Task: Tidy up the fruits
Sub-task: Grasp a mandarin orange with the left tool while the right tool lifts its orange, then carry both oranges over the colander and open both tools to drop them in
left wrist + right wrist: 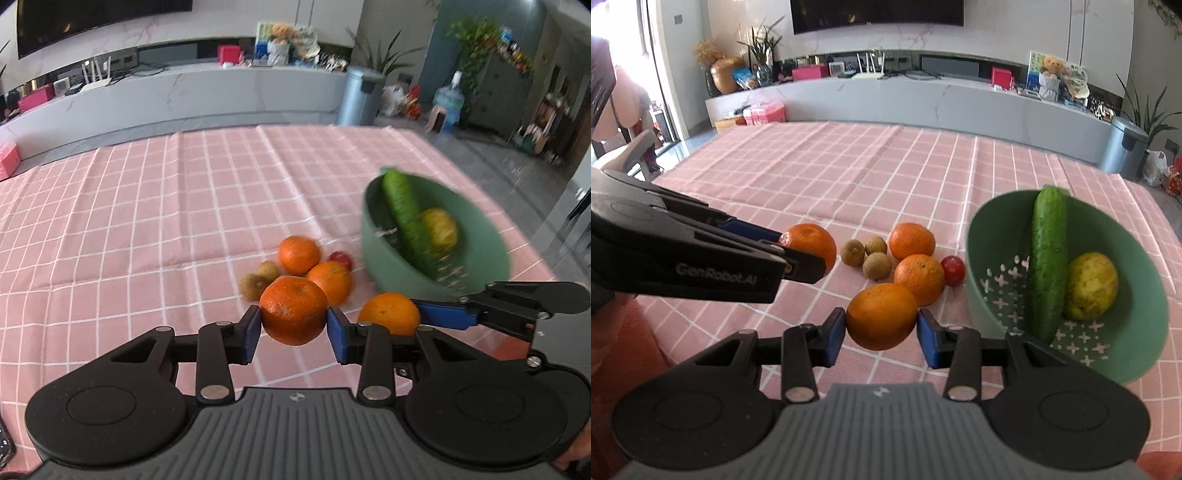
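Right wrist view: an orange sits low centre of frame, pinched between the right gripper pads, while the left gripper likewise clamps a second orange. The green colander, lower right, holds a cucumber and a yellow fruit. Advisable: carry each orange over the rim in turn, release low, avoid gripper collision.

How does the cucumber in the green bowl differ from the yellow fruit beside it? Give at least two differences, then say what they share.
The cucumber is long and dark green; the yellow fruit is rounded and yellow with dark speckles. The cucumber leans up the bowl's wall, its tip above the rim; the yellow fruit sits low inside. The cucumber is clearly longer than the yellow fruit. Both lie in the green bowl, side by side, and neither gripper holds them.
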`<state>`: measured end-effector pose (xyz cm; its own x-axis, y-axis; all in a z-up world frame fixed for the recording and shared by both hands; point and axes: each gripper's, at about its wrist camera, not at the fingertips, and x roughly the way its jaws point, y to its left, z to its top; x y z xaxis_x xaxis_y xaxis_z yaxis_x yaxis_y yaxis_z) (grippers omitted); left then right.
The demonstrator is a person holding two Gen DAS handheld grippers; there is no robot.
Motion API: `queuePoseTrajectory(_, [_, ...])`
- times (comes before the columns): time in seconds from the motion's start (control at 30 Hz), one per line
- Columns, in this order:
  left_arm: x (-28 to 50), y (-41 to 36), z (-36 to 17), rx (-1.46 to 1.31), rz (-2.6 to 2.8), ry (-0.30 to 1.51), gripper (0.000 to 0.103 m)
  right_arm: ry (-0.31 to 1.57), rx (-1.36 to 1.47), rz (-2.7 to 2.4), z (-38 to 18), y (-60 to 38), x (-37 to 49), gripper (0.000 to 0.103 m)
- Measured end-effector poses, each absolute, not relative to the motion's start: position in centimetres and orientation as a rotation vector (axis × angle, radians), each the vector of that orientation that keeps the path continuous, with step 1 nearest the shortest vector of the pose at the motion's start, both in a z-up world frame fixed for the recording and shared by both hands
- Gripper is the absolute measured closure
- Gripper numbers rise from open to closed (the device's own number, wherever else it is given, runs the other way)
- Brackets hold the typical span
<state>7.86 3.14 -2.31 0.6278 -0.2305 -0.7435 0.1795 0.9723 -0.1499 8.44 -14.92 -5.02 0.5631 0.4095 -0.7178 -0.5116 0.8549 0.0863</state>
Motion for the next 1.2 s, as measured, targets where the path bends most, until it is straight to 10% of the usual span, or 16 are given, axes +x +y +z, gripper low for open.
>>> queuePoseTrajectory(0.53, [9.6,-3.0,1.6,-0.089,-0.421,0.788,0.060,0.736,-0.225,0.517,-0.3,-22.6,9.3,0.064])
queuePoseTrajectory(1.2, [17.4,-10.1,-3.8,0.044,-0.525,1.142,0.060,1.081,-0.349,0.570,-5.1,-25.7,19.3,0.064])
